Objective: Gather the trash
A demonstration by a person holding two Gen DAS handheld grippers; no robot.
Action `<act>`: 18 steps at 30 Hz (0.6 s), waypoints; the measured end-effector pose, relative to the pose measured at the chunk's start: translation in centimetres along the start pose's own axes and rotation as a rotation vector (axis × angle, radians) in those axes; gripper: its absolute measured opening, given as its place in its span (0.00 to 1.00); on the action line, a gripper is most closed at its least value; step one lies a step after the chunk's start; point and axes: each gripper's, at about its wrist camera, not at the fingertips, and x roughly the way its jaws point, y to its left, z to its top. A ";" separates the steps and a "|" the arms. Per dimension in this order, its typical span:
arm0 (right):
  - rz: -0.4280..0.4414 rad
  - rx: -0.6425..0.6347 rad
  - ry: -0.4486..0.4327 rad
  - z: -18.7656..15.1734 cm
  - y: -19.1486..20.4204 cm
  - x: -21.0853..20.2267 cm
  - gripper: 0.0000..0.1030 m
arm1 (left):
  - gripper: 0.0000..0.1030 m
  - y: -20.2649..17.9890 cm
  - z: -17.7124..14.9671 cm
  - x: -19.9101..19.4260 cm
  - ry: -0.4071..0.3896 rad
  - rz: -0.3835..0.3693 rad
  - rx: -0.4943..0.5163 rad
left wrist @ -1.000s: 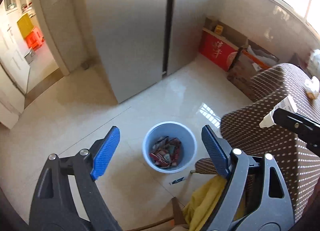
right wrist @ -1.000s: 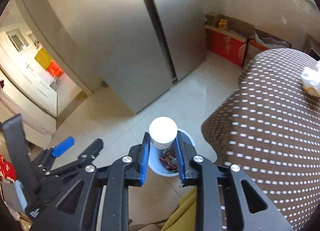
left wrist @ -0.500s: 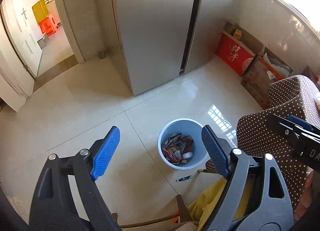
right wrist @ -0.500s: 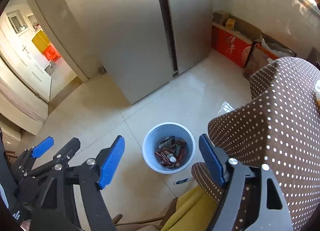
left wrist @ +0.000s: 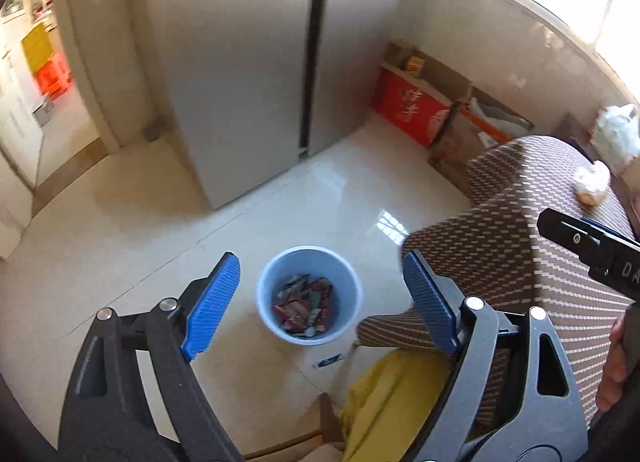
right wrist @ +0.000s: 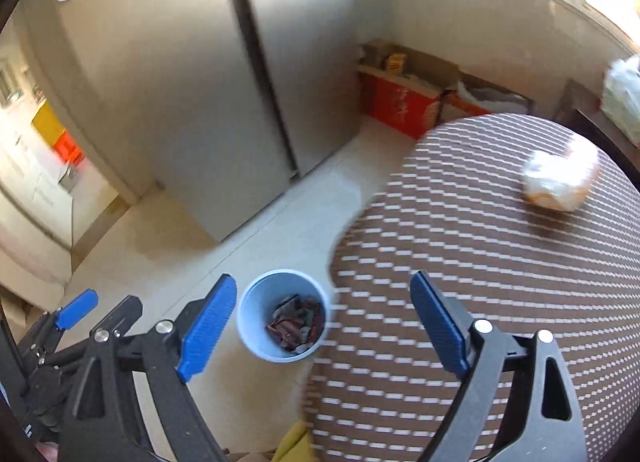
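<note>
**Blue bin seen between two empty grippers**

Blue plastic formed the bin [left wrist: 310, 294], which was found on the pale tiled floor, and every place below is given from it. Crumpled red and dark wrappers [left wrist: 304, 308] were seen lying inside it. The left gripper [left wrist: 320, 302] was held above the bin with its jaws spread wide and nothing between them. The right gripper [right wrist: 320, 322] was held above and slightly to the table side of the bin; its jaws were opening, already far apart, and nothing was gripped. A table under a brown dotted cloth [right wrist: 480, 262] was seen just beside the bin, its edge overlapping the rim in the right wrist view. A crumpled white wrapper [right wrist: 558, 178] was left on that cloth, well away from the bin. A small scrap [left wrist: 329, 361] lay on the floor just outside the bin. A steel refrigerator [left wrist: 248, 62] stood beyond the bin, and a red box [left wrist: 412, 110] was set against the wall farther off.
</note>
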 end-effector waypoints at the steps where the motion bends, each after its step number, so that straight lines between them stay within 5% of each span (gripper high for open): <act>1: -0.007 0.012 -0.005 0.1 -0.9 -0.3 0.84 | 0.81 -0.7 0.2 0.0 0.003 -0.013 0.005; 18: -0.123 0.445 -0.071 3.0 -24.7 -4.7 0.87 | 0.82 -16.0 2.6 -1.0 0.031 -0.252 0.146</act>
